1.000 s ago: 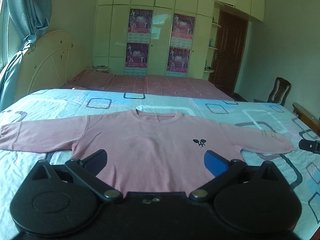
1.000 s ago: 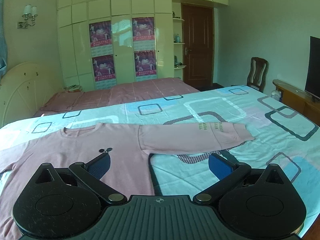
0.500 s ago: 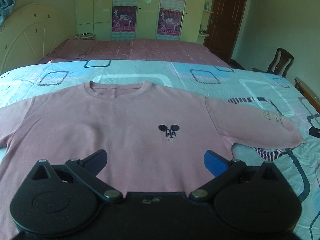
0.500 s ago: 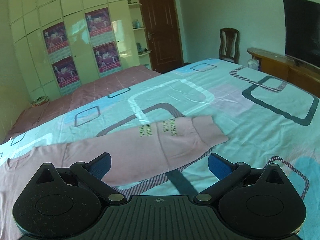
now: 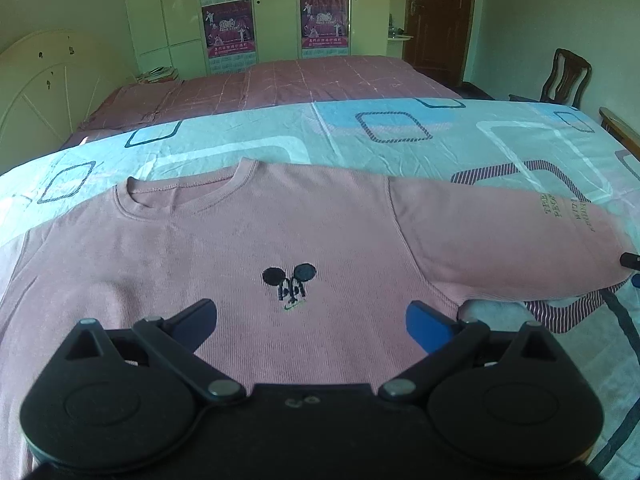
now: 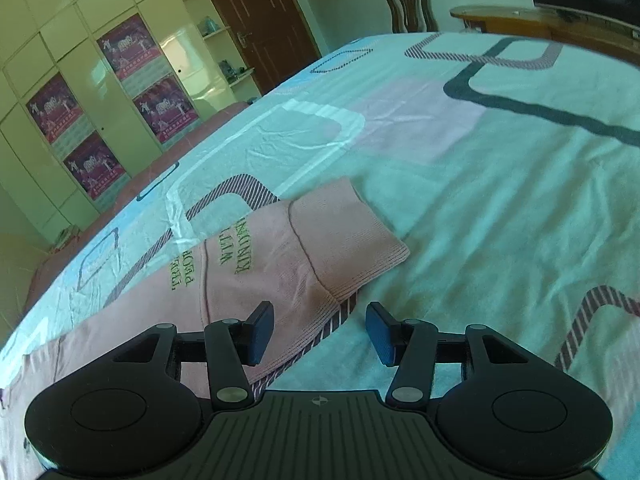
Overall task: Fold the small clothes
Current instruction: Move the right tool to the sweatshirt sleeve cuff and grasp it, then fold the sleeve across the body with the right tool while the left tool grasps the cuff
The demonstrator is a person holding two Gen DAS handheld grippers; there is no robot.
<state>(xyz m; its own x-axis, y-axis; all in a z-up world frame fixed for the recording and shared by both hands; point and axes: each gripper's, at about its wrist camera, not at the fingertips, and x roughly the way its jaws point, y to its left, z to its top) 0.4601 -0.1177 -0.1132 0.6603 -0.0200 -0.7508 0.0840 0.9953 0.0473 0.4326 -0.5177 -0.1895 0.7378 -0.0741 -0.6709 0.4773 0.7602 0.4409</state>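
Observation:
A pink long-sleeved sweater lies flat and face up on the bed, with a small black mouse emblem on its chest. My left gripper is open and empty, low over the chest just below the emblem. The sweater's right sleeve with green lettering ends in a ribbed cuff. My right gripper is open, partly closed in, and empty. It hangs just at the near edge of the cuff, its left finger over the sleeve. A tip of the right gripper shows in the left wrist view.
The bedspread is pale blue-green with rounded square patterns. A second bed with a maroon cover lies behind, then a wardrobe with posters. A door, a wooden chair and a wooden bed end stand to the right.
Both grippers have moved forward and lower over the sweater. The right one swung right to the sleeve cuff and its fingers have narrowed. The left one came close over the chest.

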